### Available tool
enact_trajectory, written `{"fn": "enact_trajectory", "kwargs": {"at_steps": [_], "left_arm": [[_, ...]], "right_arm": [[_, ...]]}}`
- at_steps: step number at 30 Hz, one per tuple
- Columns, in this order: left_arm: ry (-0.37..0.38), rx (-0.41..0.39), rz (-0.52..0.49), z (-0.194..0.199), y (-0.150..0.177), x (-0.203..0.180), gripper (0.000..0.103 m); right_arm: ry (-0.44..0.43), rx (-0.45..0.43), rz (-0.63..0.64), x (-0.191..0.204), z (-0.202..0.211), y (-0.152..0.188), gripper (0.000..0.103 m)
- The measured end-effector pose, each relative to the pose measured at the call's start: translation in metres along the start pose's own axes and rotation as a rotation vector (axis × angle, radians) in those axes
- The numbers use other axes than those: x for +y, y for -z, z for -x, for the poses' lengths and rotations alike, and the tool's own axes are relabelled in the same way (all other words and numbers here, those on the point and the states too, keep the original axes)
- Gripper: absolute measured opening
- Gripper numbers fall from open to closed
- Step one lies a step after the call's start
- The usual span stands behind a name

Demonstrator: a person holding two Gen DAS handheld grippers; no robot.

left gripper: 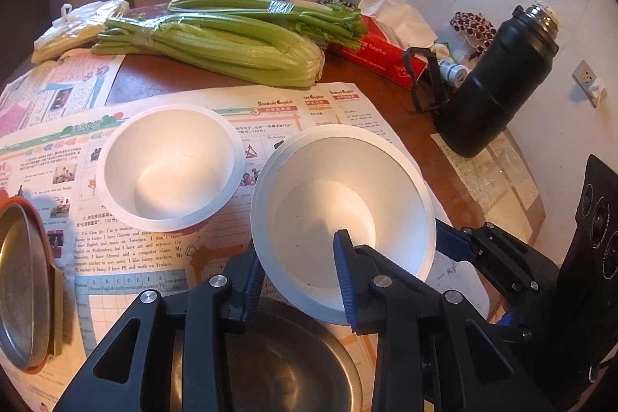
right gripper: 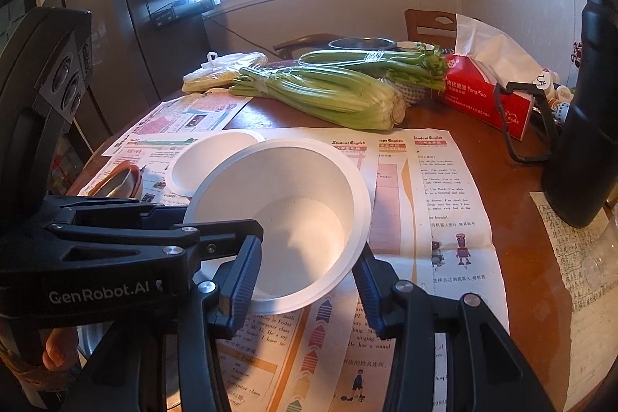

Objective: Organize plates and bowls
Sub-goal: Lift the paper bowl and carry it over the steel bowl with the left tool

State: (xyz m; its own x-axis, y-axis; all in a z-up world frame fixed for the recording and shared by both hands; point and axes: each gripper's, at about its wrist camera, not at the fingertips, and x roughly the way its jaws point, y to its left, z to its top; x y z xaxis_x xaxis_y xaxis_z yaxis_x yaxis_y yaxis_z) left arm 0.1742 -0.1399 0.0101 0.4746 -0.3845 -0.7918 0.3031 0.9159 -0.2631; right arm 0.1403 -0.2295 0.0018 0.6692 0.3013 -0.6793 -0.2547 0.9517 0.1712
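The steel plate (left gripper: 293, 365) is lying half hidden beneath the left gripper (left gripper: 299, 280); the black flask (right gripper: 587, 126) is running off the right-wrist view's edge; the second bowl (right gripper: 208, 160) is showing only partly behind the held bowl (right gripper: 286, 218).

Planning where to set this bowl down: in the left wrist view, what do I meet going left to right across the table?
Metal plate at the left edge → free white bowl → white bowl held by the left gripper, the right gripper at its far rim → black flask.
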Motion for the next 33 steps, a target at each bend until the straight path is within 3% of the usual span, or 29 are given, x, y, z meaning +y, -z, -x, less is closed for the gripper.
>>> {"fn": "enact_trajectory", "kwargs": {"at_steps": [33], "left_arm": [[-0.017, -0.144, -0.031, 0.081, 0.035, 0.012, 0.035]], "right_arm": [[0.020, -0.059, 0.064, 0.060, 0.048, 0.002, 0.048]]}}
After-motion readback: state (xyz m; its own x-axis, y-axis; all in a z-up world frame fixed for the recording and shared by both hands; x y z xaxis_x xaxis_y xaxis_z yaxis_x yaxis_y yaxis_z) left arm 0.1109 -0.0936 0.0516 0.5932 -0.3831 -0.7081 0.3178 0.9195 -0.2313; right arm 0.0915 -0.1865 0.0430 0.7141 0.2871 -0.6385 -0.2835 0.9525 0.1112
